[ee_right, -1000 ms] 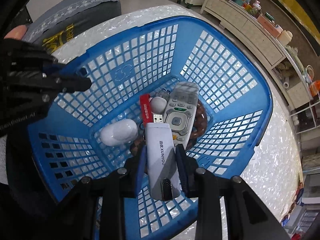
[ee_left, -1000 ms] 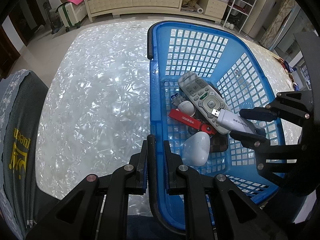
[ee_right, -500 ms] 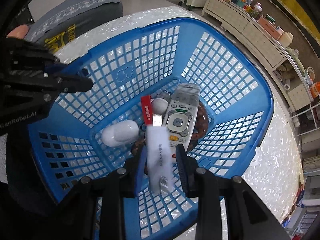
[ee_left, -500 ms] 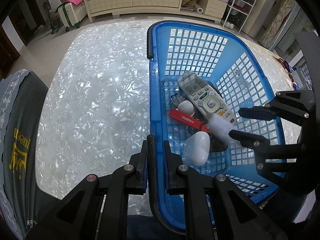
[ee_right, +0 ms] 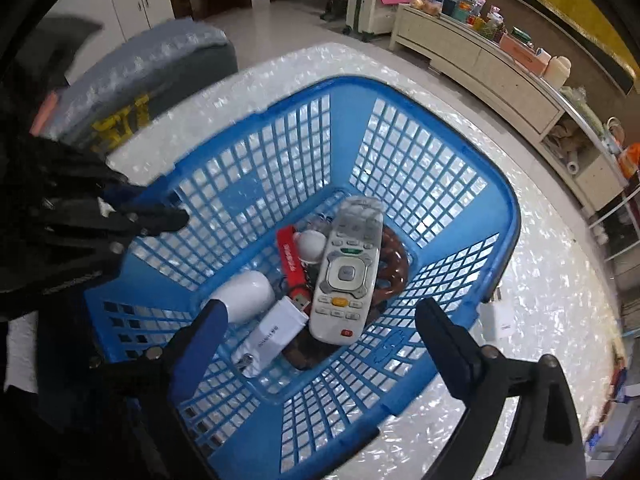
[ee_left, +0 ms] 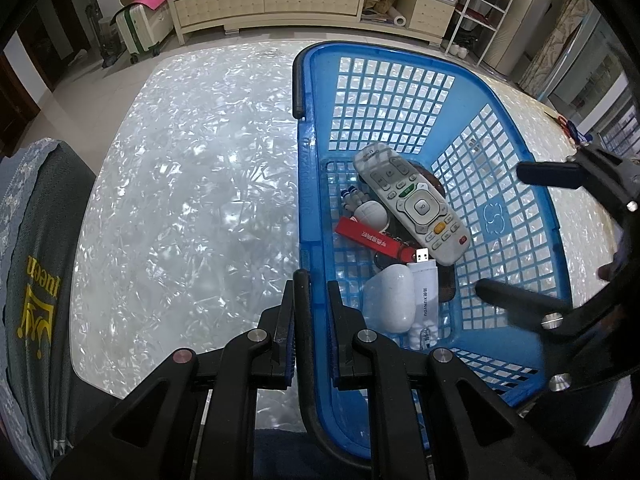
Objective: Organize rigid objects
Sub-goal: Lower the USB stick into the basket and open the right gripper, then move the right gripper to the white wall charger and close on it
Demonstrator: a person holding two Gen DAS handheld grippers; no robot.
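- Left tool (ee_left: 311, 300): fingers clamped together on the near rim of the blue basket (ee_left: 304, 184), steadying it on the pearly bench (ee_left: 188, 200). It holds the rim just as it did a second ago.
- Basket floor, left of the remote: a red tag (ee_left: 370, 238) and a white egg-shaped case (ee_left: 390, 298) lie among smaller white pieces.
- White USB dongle (ee_left: 424, 300): it lies on the basket floor, touching the egg-shaped case and just beside the near end of the grey remote (ee_left: 412, 208). A second ago it sat gripped between the right tool's fingers; half a second ago it was a blur dropping from them.
- Right tool (ee_right: 320, 316): fingers spread wide and empty, hanging above the basket's near wall, blurred in the left wrist view.
- Step in hand, as judged: clearing away after the drop. Done well, the right tool lifts straight up with fingers kept apart, so neither catches the lattice wall, while the left keeps its clamp so the basket does not slide.
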